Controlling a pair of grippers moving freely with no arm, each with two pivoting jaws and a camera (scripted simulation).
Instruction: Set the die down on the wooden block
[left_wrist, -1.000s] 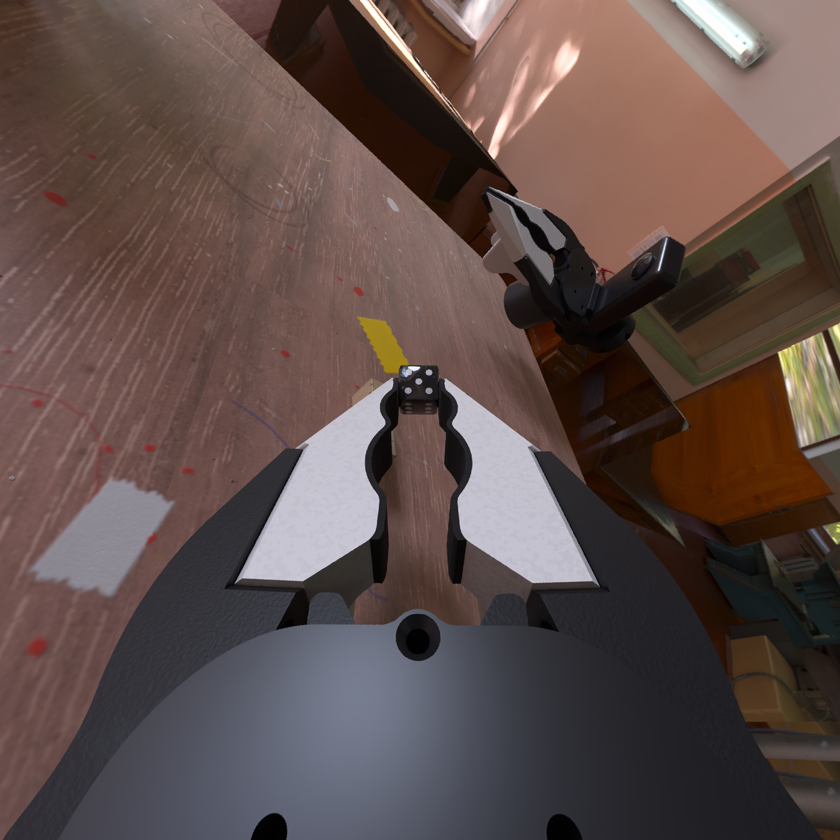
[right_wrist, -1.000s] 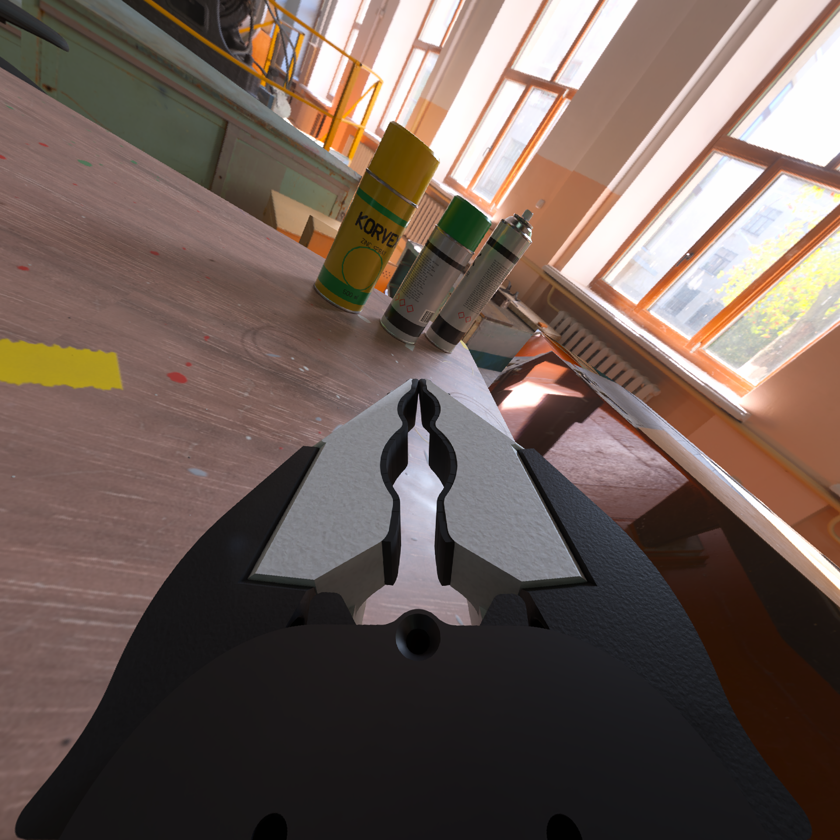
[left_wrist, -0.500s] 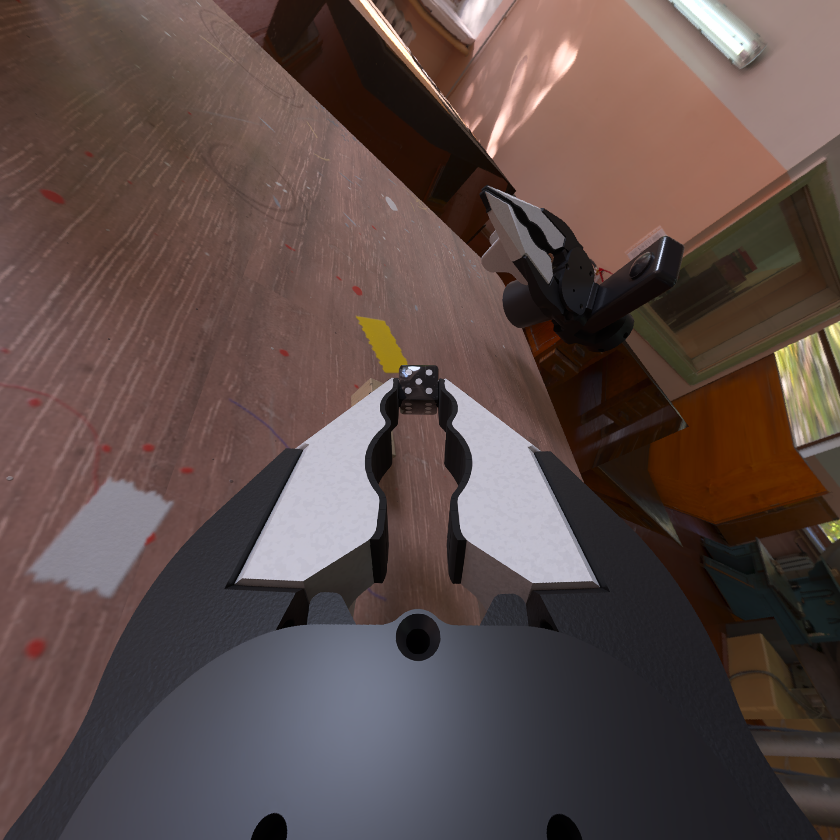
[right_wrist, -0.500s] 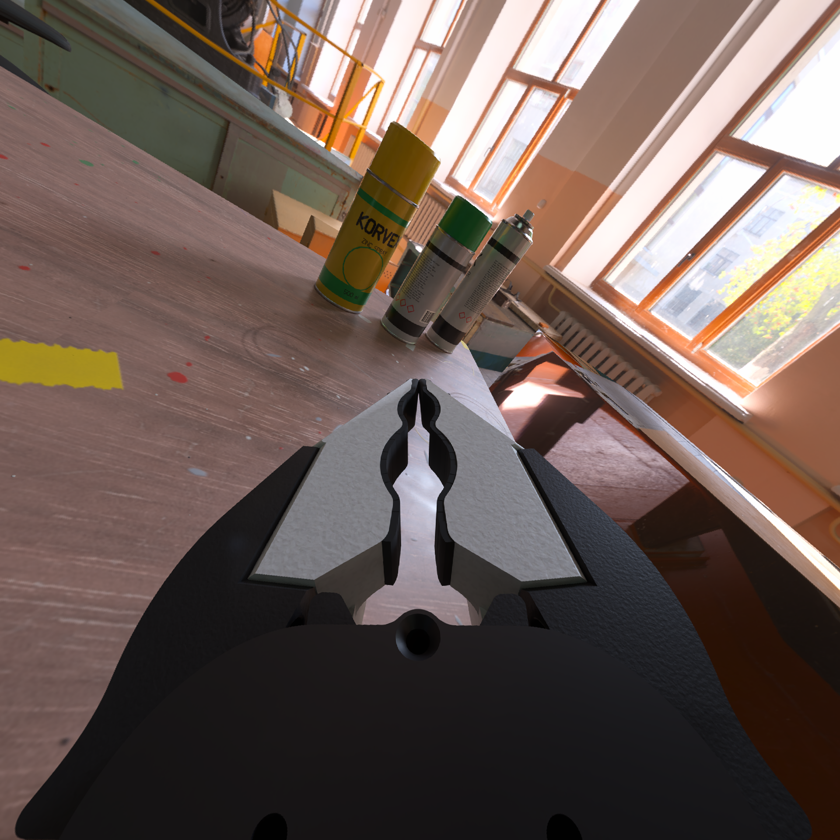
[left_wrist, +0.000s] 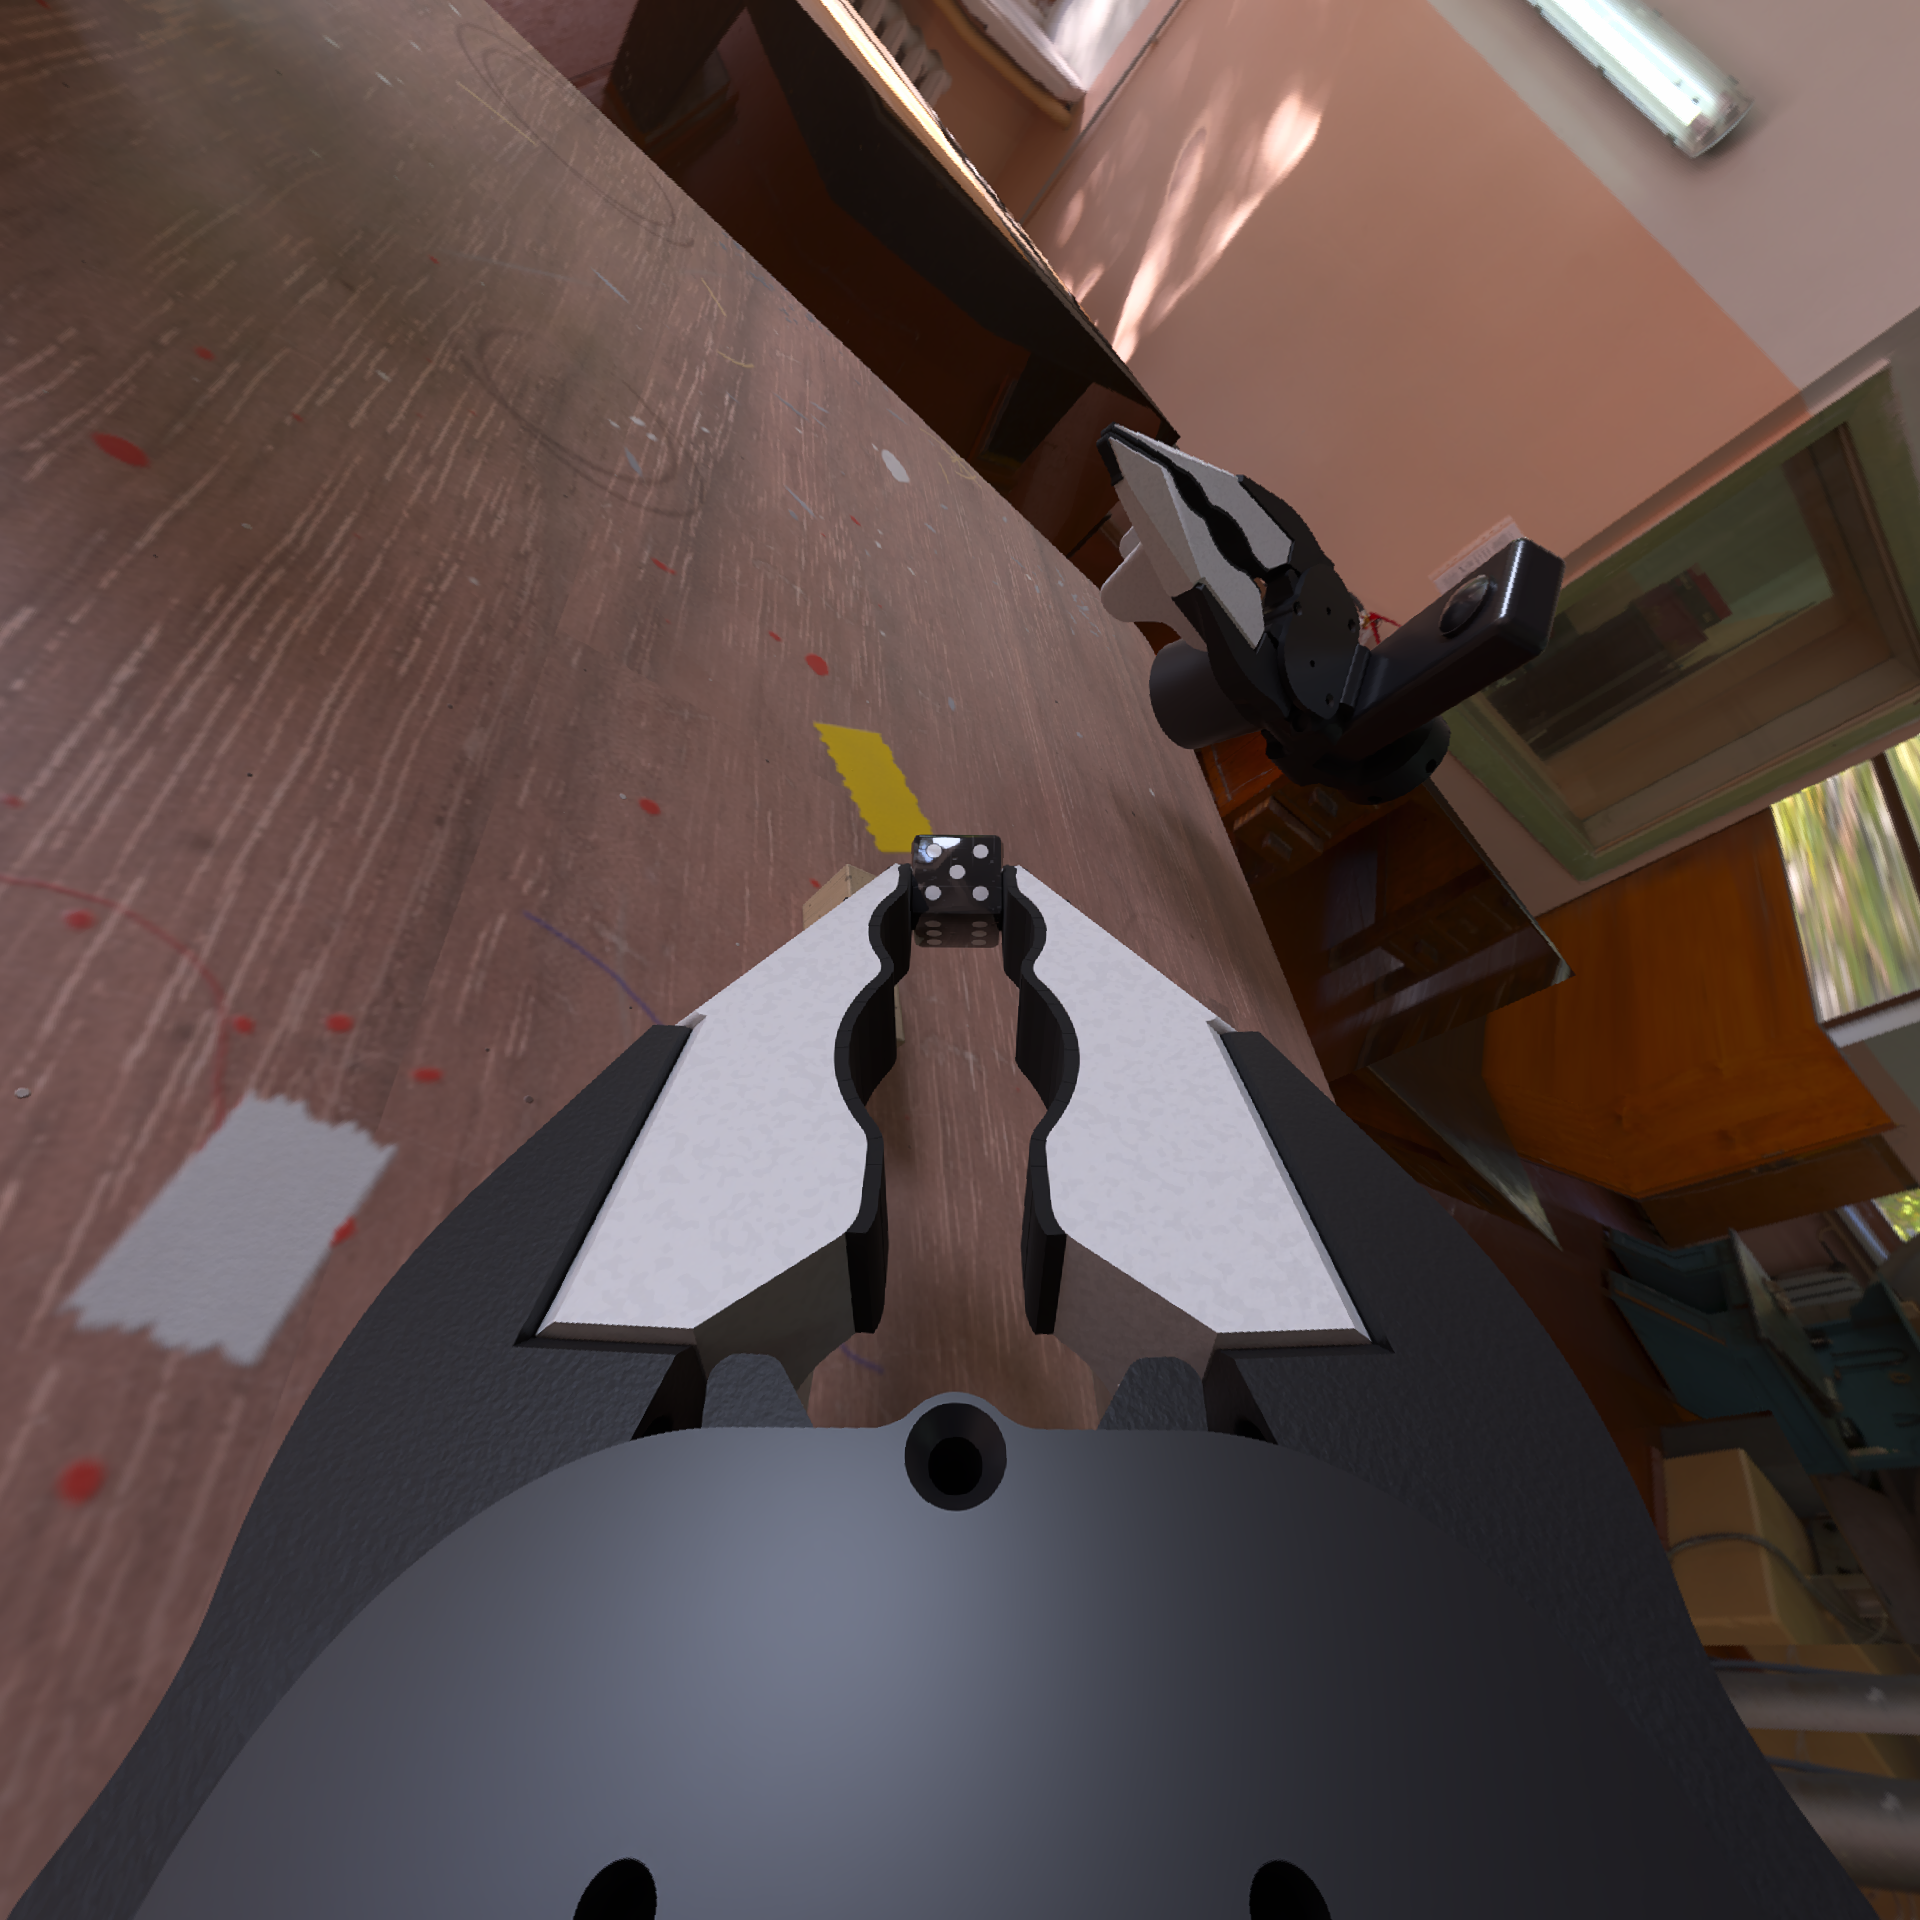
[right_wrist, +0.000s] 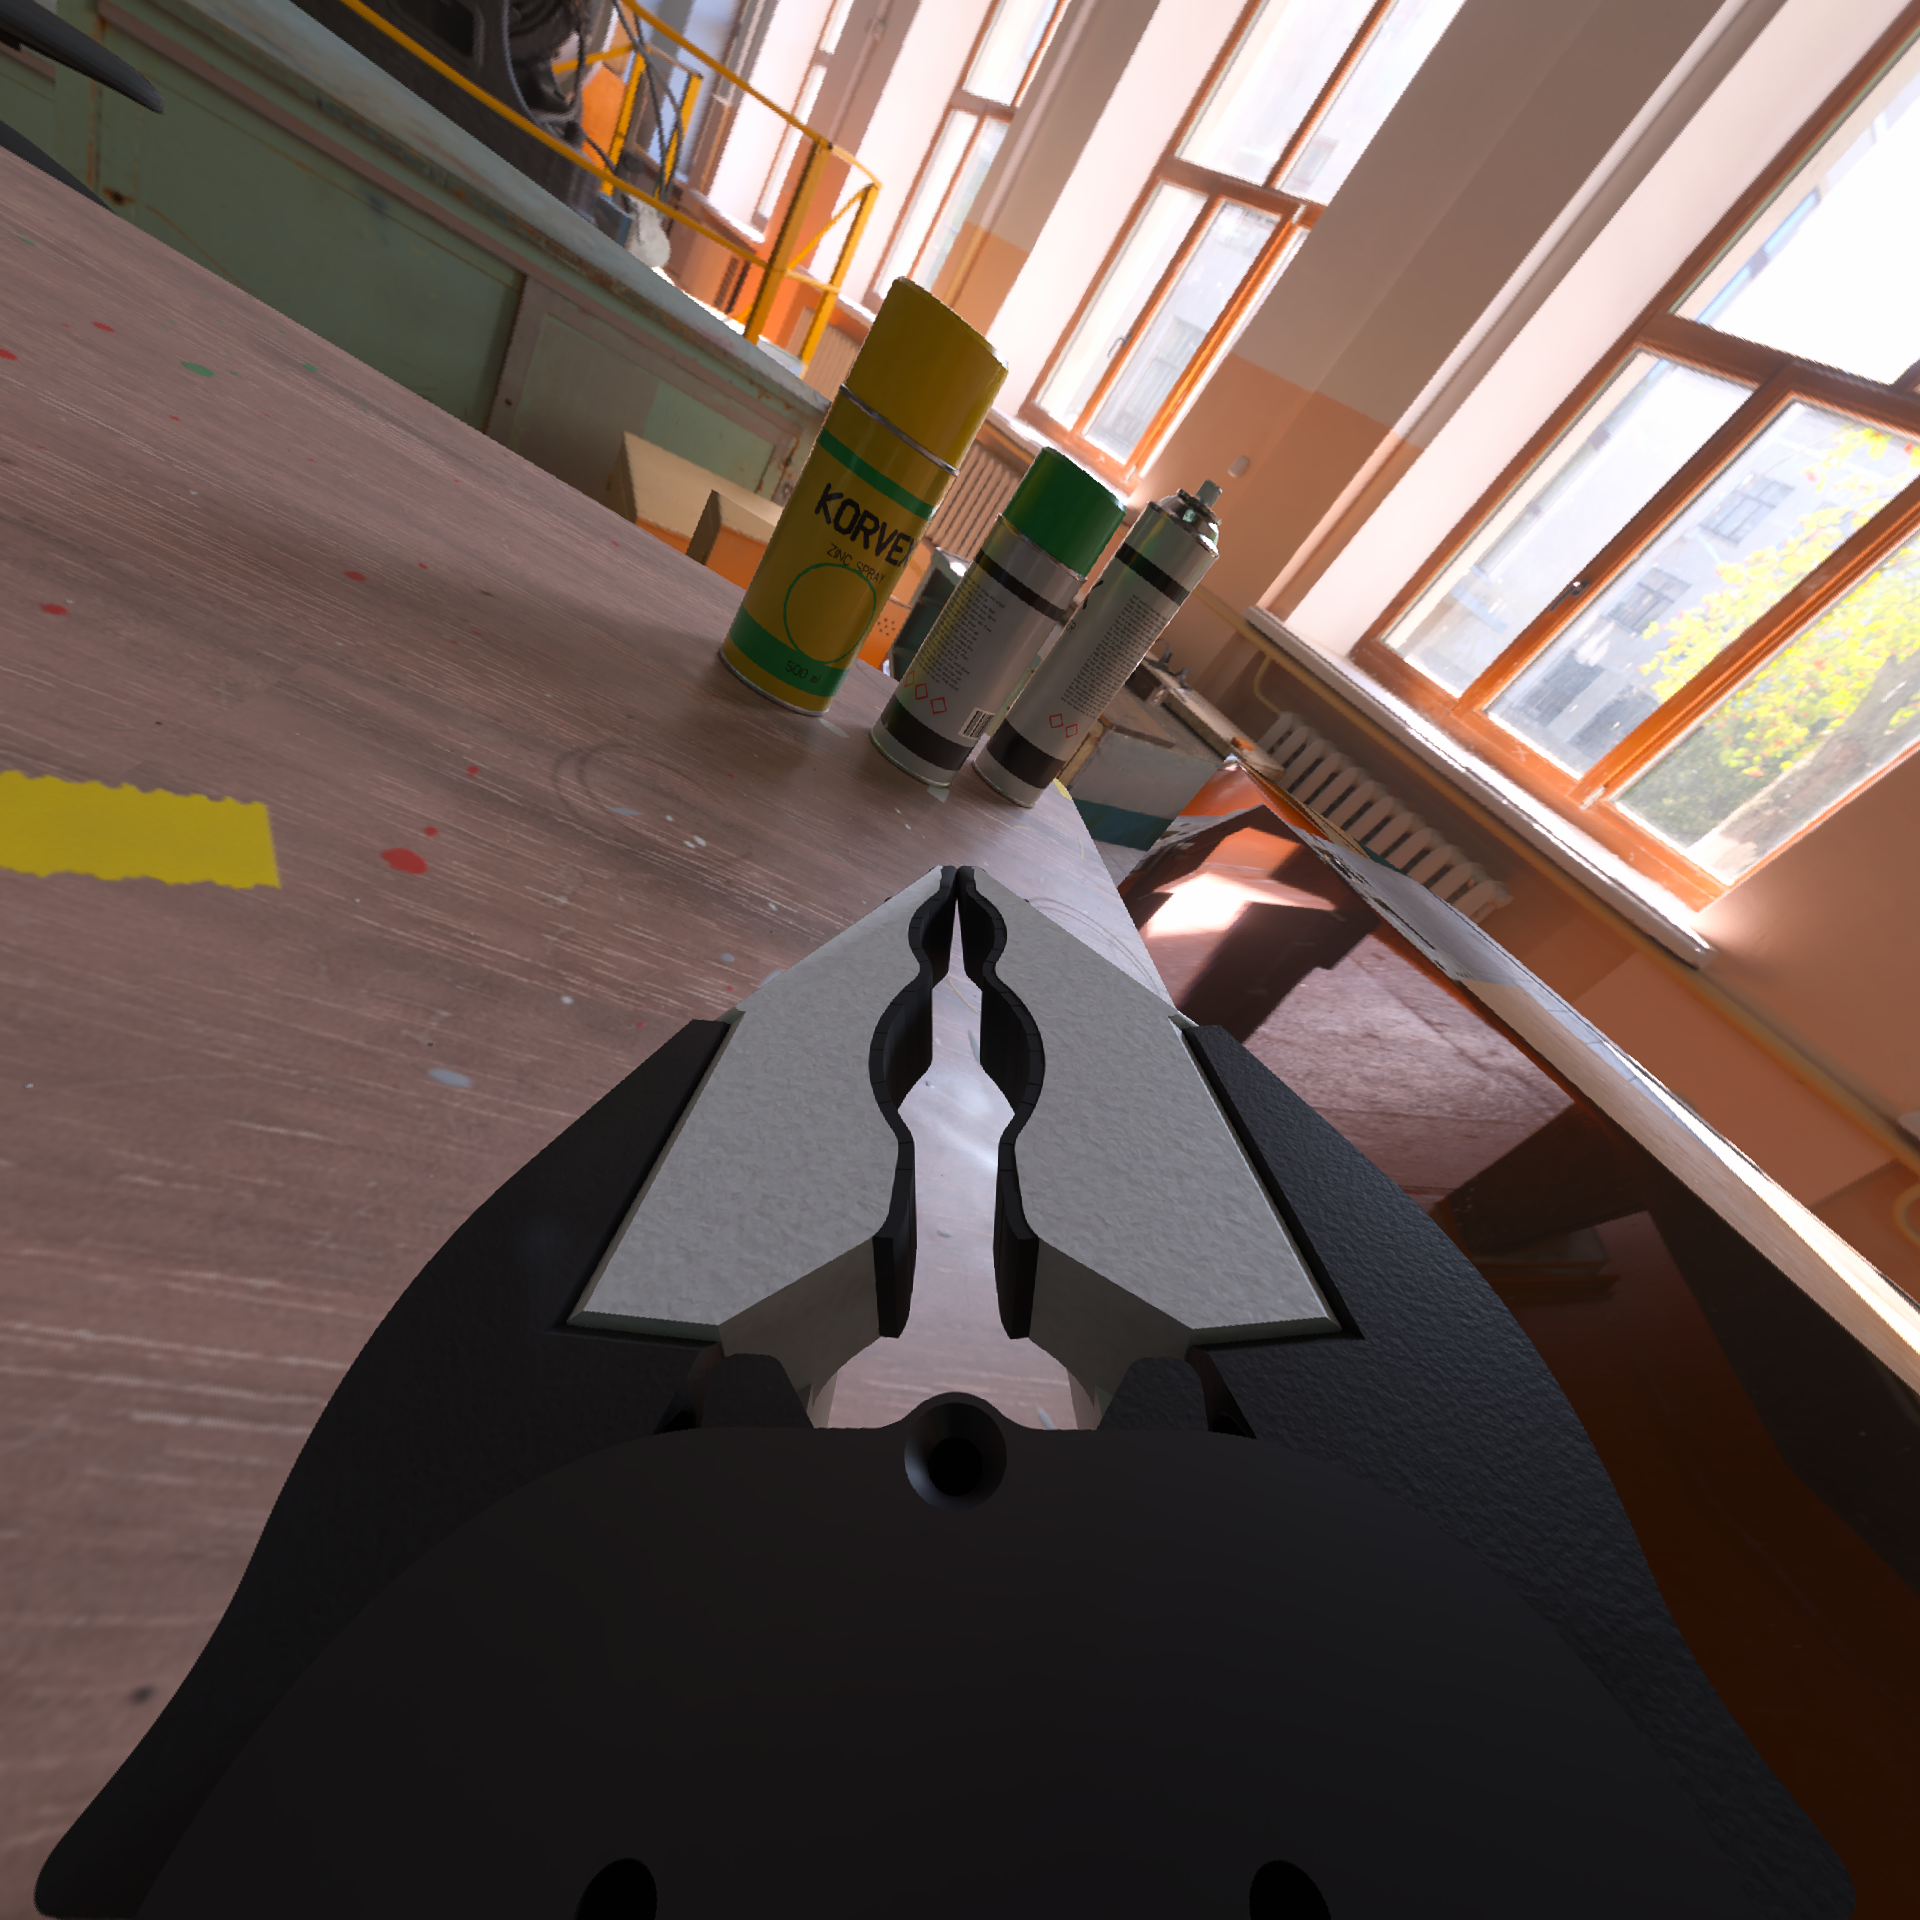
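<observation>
My left gripper is shut on a black die with white dots, held between the fingertips above the brown table. A pale wooden block shows only as a corner behind the left finger, just left of and below the die; most of it is hidden. My right gripper is shut and empty, near the table's right edge. It also shows in the left wrist view, raised beyond the table edge to the upper right.
A yellow tape strip lies just past the die and shows in the right wrist view. A grey tape patch lies at the left. Three spray cans stand near the table's far edge.
</observation>
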